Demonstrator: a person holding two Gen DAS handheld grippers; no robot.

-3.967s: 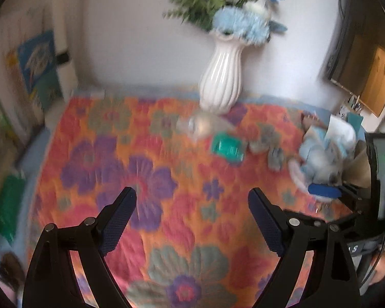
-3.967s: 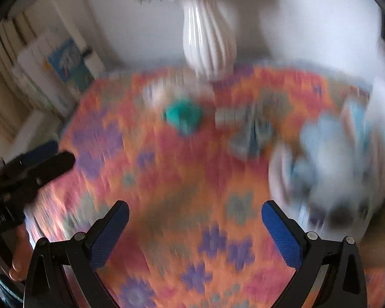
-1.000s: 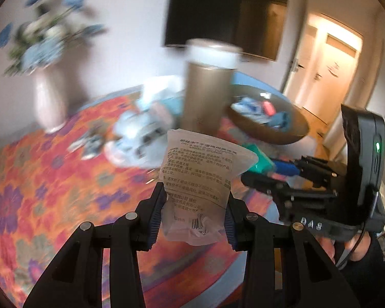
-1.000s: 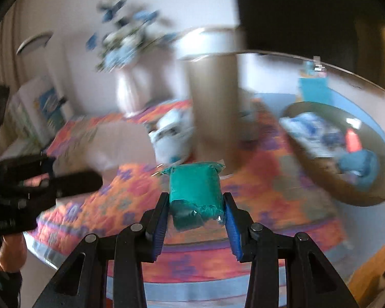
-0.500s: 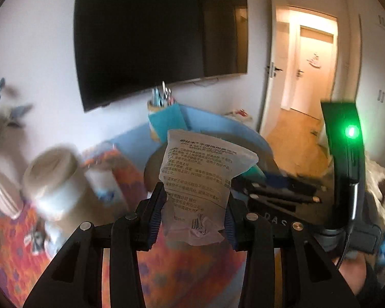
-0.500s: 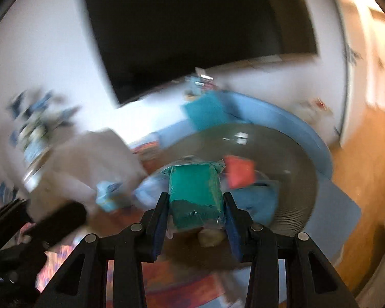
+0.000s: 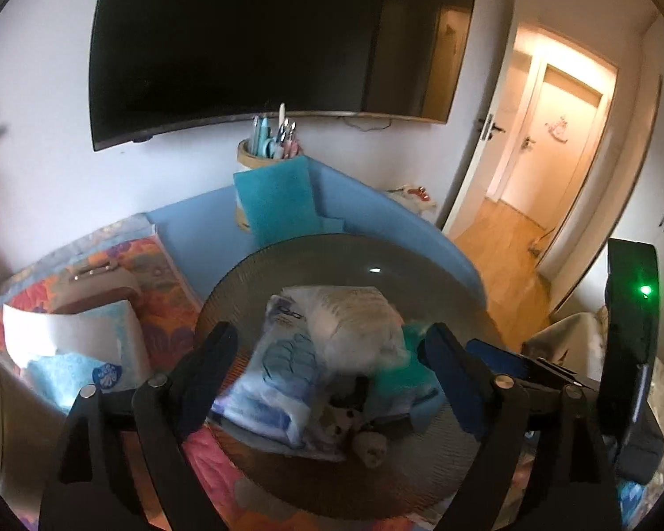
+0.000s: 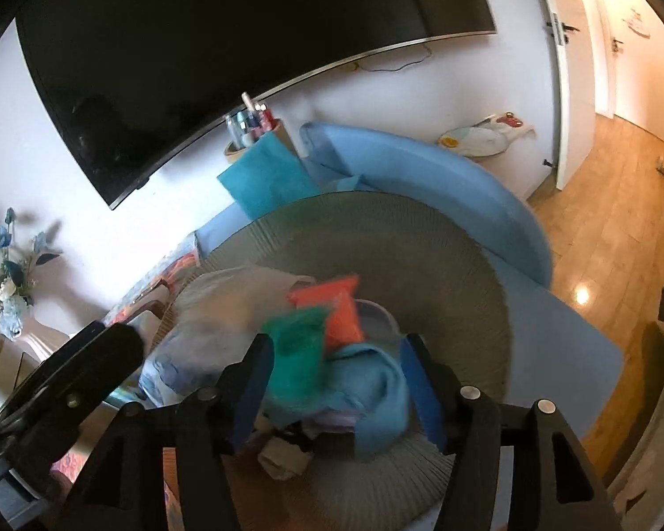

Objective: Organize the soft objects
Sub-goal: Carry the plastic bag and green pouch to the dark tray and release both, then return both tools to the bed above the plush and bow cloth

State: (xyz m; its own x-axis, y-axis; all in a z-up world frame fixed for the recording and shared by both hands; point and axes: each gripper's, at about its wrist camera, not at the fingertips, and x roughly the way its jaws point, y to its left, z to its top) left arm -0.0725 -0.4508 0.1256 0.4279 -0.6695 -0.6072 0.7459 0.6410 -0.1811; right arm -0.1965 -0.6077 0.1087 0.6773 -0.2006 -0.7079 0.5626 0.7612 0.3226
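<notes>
Both grippers, left gripper (image 7: pixel 327 371) and right gripper (image 8: pixel 336 380), gape empty over the basket (image 8: pixel 442 265) (package print seemingly unreadable).

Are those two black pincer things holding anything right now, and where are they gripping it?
Nothing. Both the left tool and right tool are open above the round basket; the white packet and green packet aren't gripped.

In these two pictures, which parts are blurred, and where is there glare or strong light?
Left wrist view: the white packet in the bowl is smeared, the left gripper blurs at its tips, and the doorway is overexposed. Right wrist view: the green packet and orange packet are motion-blurred, a glare spot lies on the floor. Both bend straight lines.
</notes>
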